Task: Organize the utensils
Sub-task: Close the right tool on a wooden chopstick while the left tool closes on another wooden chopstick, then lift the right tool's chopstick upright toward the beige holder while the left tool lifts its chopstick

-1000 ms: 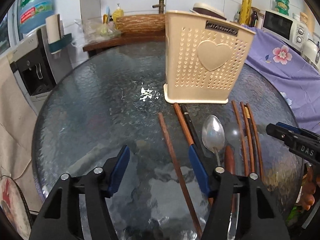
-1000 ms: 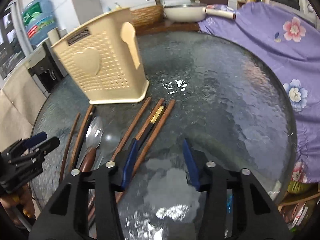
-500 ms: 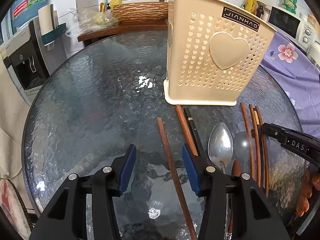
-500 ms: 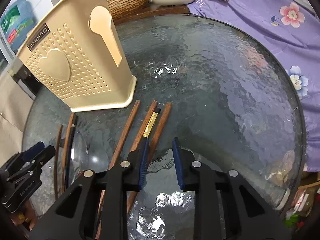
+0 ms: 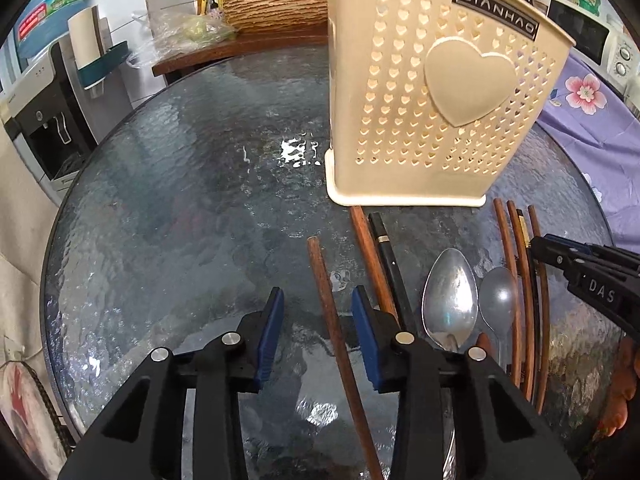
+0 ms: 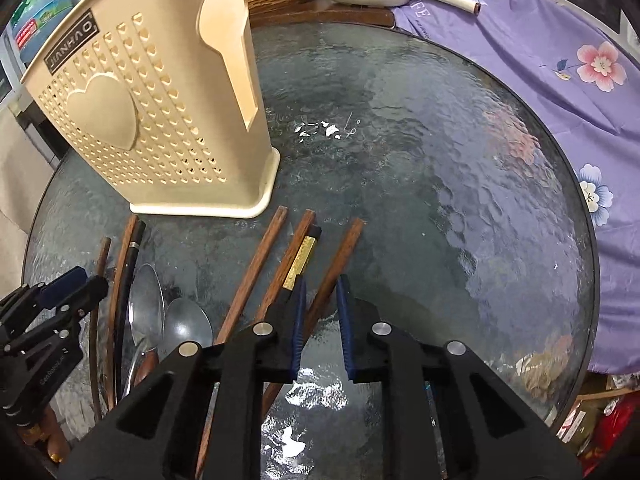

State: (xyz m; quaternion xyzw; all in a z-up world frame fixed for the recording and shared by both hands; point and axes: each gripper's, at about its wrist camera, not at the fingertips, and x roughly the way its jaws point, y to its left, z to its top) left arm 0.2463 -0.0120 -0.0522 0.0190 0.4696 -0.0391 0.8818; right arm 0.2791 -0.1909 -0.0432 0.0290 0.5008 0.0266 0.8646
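Closing in: left gripper (image 5: pixel 318 312) narrowing its blue pads around a single brown chopstick (image 5: pixel 332 320), narrower than a second ago; pads not yet pressing on it, gaps visible on both sides.
Right gripper (image 6: pixel 322 304): jaws closing too, far tighter than a second earlier, straddling the rightmost chopstick (image 6: pixel 336 264); cannot tell whether the pads already touch the wood.
Between-finger change: earlier only bare glass and a stick edge between the left pads; now the chopstick running up the middle, nearer the right pad.
Holder (image 5: pixel 432 92): cream heart-pierced utensil basket standing upright beyond both sets of fingertips, larger in view than before.
Beside left fingers: brown and black chopstick pair (image 5: pixel 380 256) just right of the right pad, then two spoons (image 5: pixel 450 300), then more chopsticks near the other gripper.
Beside right fingers: gold-banded black chopstick (image 6: pixel 302 258) just left of the left pad.
Table (image 6: pixel 440 160): round rippled glass under everything.
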